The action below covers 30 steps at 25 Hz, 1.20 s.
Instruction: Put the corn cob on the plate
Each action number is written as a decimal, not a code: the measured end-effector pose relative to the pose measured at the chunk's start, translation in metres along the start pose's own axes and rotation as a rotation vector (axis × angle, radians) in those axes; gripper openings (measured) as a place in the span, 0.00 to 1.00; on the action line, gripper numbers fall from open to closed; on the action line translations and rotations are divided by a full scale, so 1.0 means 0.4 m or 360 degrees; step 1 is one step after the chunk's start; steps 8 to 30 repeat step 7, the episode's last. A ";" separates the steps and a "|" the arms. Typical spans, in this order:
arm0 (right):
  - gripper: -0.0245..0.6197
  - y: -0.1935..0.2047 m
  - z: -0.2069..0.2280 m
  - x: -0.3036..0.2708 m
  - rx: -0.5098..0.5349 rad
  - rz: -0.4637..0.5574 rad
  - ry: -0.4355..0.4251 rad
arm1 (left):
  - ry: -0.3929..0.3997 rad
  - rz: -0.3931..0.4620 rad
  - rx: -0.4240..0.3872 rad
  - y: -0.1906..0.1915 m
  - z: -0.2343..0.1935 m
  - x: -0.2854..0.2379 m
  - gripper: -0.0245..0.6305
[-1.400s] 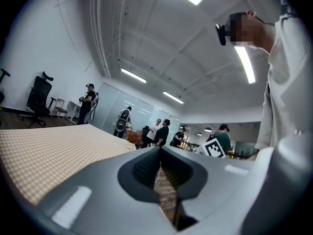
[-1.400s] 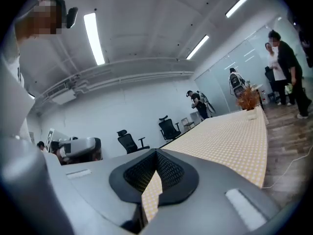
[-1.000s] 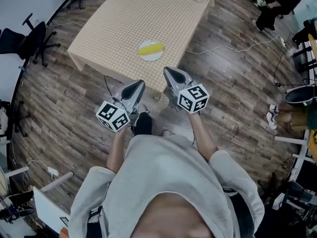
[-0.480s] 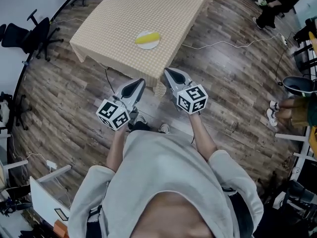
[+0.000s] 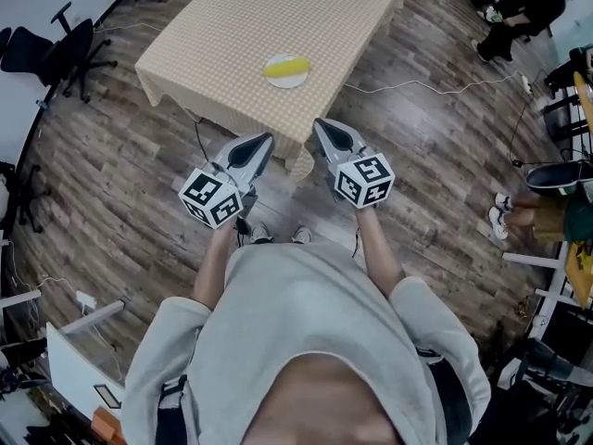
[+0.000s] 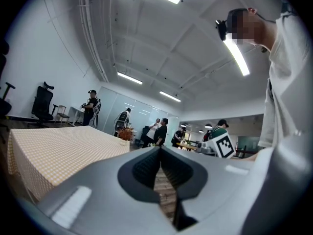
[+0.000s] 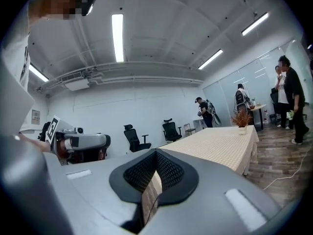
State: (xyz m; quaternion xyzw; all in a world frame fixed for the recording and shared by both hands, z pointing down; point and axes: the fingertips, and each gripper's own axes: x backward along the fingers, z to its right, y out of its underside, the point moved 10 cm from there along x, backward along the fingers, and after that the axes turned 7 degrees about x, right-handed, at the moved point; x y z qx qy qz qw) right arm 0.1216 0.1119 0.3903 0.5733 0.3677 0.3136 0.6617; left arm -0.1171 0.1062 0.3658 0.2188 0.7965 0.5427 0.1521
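Evidently done: find corn cob [image 5: 286,66] lying on plate [image 5: 289,84], well ahead of left claw [image 5: 264,142] and right claw [image 5: 324,125]. Read both as closed tight, empty. Nothing left.

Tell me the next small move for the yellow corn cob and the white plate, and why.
Probably nothing more: the yellow corn cob already lies on the round white plate on the table with the checked cloth. The left gripper and the right gripper are both shut, empty and clear of the plate, so I would just lower them and stop.
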 end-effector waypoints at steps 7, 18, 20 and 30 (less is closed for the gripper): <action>0.03 0.032 -0.045 -0.026 -0.0034 -0.0051 0.0002 | 0.0000 0.0003 0.0011 -0.008 -0.050 0.024 0.05; 0.03 0.032 -0.045 -0.026 -0.0034 -0.0051 0.0002 | 0.0000 0.0003 0.0011 -0.008 -0.050 0.024 0.05; 0.03 0.032 -0.045 -0.026 -0.0034 -0.0051 0.0002 | 0.0000 0.0003 0.0011 -0.008 -0.050 0.024 0.05; 0.03 0.032 -0.045 -0.026 -0.0034 -0.0051 0.0002 | 0.0000 0.0003 0.0011 -0.008 -0.050 0.024 0.05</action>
